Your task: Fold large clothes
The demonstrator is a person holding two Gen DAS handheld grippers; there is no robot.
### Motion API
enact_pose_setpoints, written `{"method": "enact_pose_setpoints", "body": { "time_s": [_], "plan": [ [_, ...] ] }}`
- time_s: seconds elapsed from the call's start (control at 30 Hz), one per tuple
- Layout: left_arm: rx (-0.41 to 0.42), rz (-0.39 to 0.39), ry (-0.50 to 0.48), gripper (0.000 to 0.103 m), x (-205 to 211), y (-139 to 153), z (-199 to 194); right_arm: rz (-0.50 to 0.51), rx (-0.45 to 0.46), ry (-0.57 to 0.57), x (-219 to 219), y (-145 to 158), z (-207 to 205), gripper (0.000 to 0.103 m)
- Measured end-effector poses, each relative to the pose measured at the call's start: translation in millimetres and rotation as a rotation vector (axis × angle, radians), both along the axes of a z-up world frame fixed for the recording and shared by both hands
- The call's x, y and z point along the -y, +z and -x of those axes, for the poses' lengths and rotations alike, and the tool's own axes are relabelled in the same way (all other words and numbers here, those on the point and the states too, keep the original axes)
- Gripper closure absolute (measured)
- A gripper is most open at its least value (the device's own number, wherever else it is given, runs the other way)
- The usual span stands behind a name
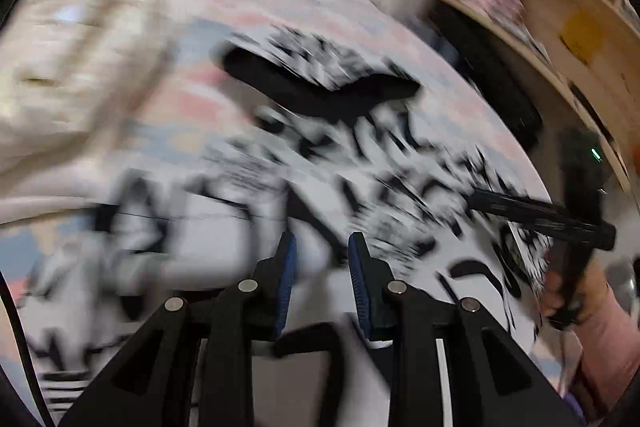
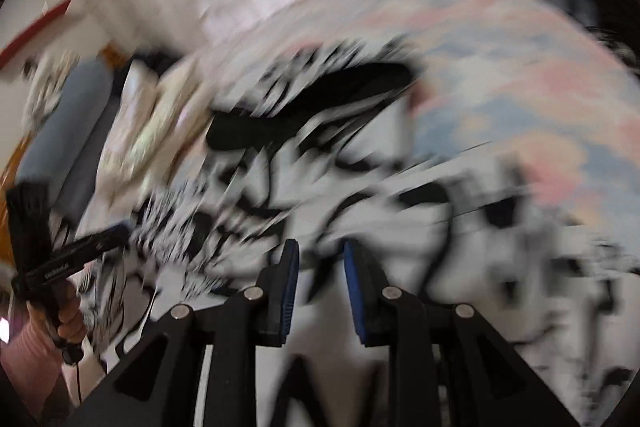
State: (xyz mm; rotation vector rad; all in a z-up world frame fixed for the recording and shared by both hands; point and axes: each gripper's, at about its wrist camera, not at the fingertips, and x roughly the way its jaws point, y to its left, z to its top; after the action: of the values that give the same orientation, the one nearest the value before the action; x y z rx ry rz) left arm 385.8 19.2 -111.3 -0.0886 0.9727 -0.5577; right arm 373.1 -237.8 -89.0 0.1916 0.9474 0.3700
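1. Left wrist view: the left gripper [image 1: 322, 251] stood with its two blue-padded fingers [image 1: 286, 279] parted by a moderate gap. Nothing sat between the pads; only blurred cloth showed behind the gap.
2. Whether the fingertips touched the cloth could not be told, because both pictures were heavily motion-blurred.
3. Right wrist view: the right gripper [image 2: 320, 259] showed the same moderate opening, with no material clamped between its blue pads [image 2: 356, 291].
4. The black-and-white printed garment [image 1: 360, 155] lay spread on the bed, directly ahead of and below both grippers. In the right wrist view it [image 2: 280, 187] filled the middle and lower right of the frame.
5. The black collar [image 1: 320, 87] sat at the far end of the garment, away from both cameras, so the long axis ran from the grippers outward toward the collar. In the right wrist view the collar [image 2: 308, 111] lay as a slanted dark band.
6. The garment rested on a bedsheet [image 1: 192, 107] patterned in pink, blue and white.
7. A cream quilt [image 1: 72, 59] was bunched on the left part of the bed, beside the garment.
8. A wooden shelf unit [image 1: 560, 7] stood to the right of the bed.
9. In the left wrist view the other tool was seen at the right edge, held by a hand [image 1: 568, 291] with a pink sleeve [image 1: 608, 347].
10. No object stood between either gripper and the garment.
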Motion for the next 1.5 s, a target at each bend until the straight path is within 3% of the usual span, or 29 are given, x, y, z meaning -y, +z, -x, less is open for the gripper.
{"method": "enact_pose_setpoints", "body": {
  "time_s": [0.13,0.23,0.33,0.43,0.5,0.67,0.8,0.9,0.93,0.97,1.0,1.03,1.07,1.17,1.33,1.47,1.5],
  "plan": [
    [-0.045,-0.095,-0.005,0.078,38.7,-31.0,-20.0,0.105,-0.039,-0.003,-32.6,-28.2,-15.3,0.08],
    [-0.037,-0.107,0.109,0.078,43.0,-40.0,-44.5,0.108,0.003,-0.044,-37.9,-28.6,-28.0,0.08],
    [0.037,-0.144,0.258,0.078,34.9,-38.7,-61.9,0.124,0.055,-0.099,-37.4,-25.9,-43.6,0.08],
    [0.028,-0.155,0.306,0.078,26.7,-43.8,-72.9,0.123,0.062,-0.133,-31.2,-30.3,-57.9,0.083],
    [0.025,-0.143,0.305,0.078,21.9,-37.7,-68.8,0.092,0.054,-0.142,-21.8,-29.3,-58.0,0.083],
    [0.081,-0.204,0.235,0.072,0.2,-20.1,-25.2,0.079,0.079,-0.095,-10.4,-11.0,-24.5,0.08],
    [0.049,-0.218,0.255,0.072,-46.2,-22.2,0.2,0.183,0.075,-0.102,20.5,-21.6,-4.2,0.08],
    [0.061,-0.279,0.354,0.072,-88.2,-25.0,6.4,0.297,0.067,-0.226,76.4,-31.4,1.0,0.081],
    [0.057,-0.281,0.377,0.072,-100.2,-27.5,5.5,0.296,0.065,-0.262,97.1,-32.7,3.9,0.088],
    [0.022,-0.242,0.399,0.076,-117.1,-31.8,3.9,0.232,0.044,-0.299,122.3,-32.9,7.4,0.095],
    [-0.019,-0.191,0.423,0.087,-131.6,-35.0,2.5,0.198,0.032,-0.331,136.6,-32.0,9.9,0.096],
    [-0.044,-0.157,0.447,0.089,-141.6,-36.2,1.8,0.21,0.023,-0.393,151.2,-28.7,13.4,0.09],
    [-0.06,-0.132,0.463,0.09,-149.0,-34.0,3.5,0.234,0.017,-0.449,163.2,-24.2,17.4,0.089],
    [-0.055,-0.153,0.483,0.088,-150.2,-22.4,16.0,0.156,0.012,-0.494,186.1,-8.9,36.4,0.089],
    [0.012,-0.172,0.457,0.083,-137.2,7.8,72.2,0.014,0.056,-0.425,164.0,15.4,83.9,0.089],
    [0.068,-0.198,0.44,0.077,-123.5,19.4,119.9,-0.08,0.078,-0.327,122.3,19.3,119.4,0.07],
    [0.086,-0.199,0.445,0.077,-121.4,18.9,132.7,-0.109,0.073,-0.287,105.5,15.6,127.9,0.069]
  ]
}}
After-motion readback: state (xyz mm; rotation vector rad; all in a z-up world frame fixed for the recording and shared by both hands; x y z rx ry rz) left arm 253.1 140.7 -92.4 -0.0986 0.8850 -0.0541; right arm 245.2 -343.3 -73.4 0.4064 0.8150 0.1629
